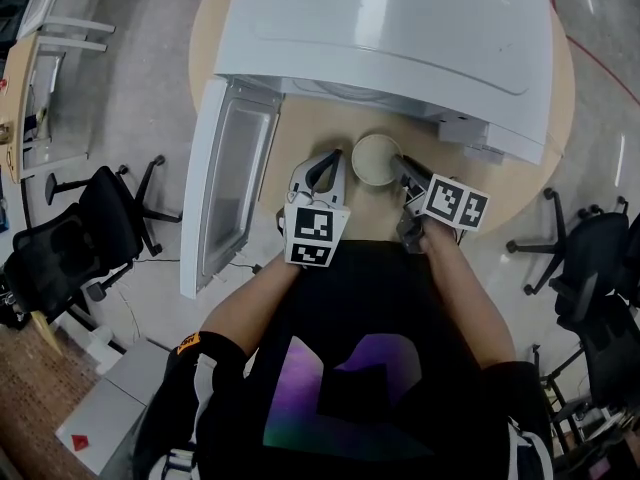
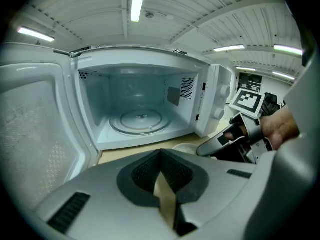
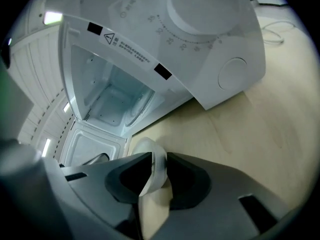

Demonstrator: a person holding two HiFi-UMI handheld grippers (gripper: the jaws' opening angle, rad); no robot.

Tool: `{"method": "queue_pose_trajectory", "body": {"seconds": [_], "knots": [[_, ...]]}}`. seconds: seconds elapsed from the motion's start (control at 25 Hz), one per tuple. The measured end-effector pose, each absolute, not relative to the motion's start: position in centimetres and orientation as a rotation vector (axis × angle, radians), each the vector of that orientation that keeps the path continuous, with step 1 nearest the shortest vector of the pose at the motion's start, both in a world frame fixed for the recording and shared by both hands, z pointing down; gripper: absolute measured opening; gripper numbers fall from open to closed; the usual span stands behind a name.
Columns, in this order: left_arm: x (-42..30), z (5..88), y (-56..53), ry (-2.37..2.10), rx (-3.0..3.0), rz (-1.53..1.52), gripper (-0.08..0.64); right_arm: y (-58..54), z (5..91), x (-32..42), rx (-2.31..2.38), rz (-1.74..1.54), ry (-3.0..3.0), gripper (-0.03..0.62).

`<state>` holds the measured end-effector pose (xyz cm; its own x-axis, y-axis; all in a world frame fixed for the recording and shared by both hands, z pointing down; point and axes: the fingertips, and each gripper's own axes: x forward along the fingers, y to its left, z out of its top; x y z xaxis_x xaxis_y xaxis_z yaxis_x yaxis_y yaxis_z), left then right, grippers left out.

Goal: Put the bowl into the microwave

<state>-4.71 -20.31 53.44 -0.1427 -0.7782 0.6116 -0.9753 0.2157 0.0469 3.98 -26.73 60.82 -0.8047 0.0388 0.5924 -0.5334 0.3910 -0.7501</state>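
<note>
Light: your ceiling tubes (image 2: 136, 3) shine bright and even from overhead.
Glare: pale streaks lie across the microwave (image 1: 400, 28) top.
Shadows: soft and short on your table (image 3: 260, 134).
Edges: both gripper views bend hard, with black corners (fisheye).
Focus: the nearest parts blur, while the microwave cavity is sharp.

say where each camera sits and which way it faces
Head view: on the person's head, looking down on the microwave, bowl, left gripper, right gripper and forearms.
Left gripper view: on that gripper, facing the open cavity; jaws together.
Right gripper view: on that gripper, tilted toward the cavity; jaws on the bowl's rim.
All show microwave and bowl.
</note>
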Motion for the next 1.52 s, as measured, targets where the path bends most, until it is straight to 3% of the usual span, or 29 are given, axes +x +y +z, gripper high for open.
{"method": "queue_pose_trajectory", "body": {"seconds": [0.28,0.8,1.52], "knots": [[-4.8,53.4,-19.9,-1.977,1.613,0.507,0.048,-26.7,61.0,4.1,0.460,1.612,-2.070,0.080],[-5.0,53.1,-18.8,-1.996,1.600,0.506,0.048,-25.8,60.5,4.1,0.434,1.639,-2.089,0.077],[-7.0,51.2,-18.2,-2.066,1.594,0.443,0.048,-25.9,53.3,2.0,0.430,1.727,-2.217,0.077]]}}
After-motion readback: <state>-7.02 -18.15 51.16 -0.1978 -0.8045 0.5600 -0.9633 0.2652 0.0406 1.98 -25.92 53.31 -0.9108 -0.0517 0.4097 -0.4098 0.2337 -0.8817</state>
